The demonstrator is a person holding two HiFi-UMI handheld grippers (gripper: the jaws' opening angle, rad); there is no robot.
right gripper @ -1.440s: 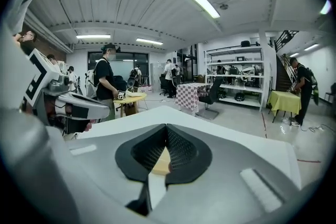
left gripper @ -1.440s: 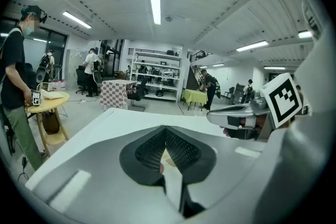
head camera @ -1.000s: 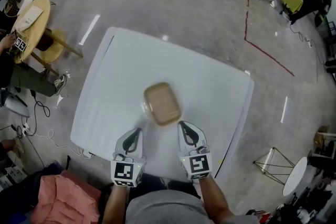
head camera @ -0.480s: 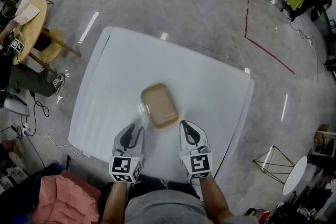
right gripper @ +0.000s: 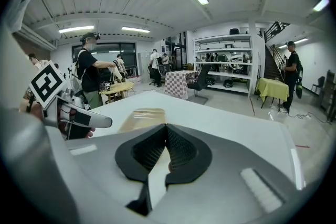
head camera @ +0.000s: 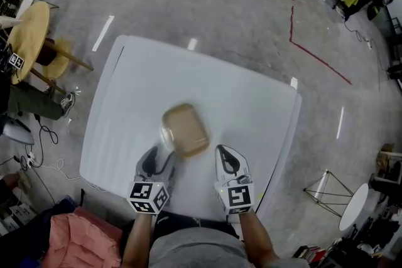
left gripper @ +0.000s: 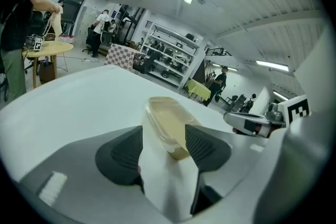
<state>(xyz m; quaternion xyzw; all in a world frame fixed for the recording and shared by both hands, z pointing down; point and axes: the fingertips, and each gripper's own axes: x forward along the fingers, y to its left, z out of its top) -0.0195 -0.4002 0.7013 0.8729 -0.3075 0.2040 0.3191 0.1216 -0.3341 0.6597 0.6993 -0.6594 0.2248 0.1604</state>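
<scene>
A tan rectangular container with a clear lid lies on the white table. My left gripper is open, and the container's near end sits in the gap between its jaws. I cannot tell whether the fingers touch it. My right gripper rests on the table just right of the container, shut with nothing between its jaws. The container shows ahead and left in the right gripper view, with the left gripper beside it. The right gripper also shows in the left gripper view.
A round yellow table stands left of the white table, with a person beside it. A red tape line runs across the floor to the right. A pink cloth lies near the front left. Shelves and other people are far off.
My left gripper has opened and moved forward and to the right, so the container's near end is now between its jaws. The right gripper has stayed shut in place.
</scene>
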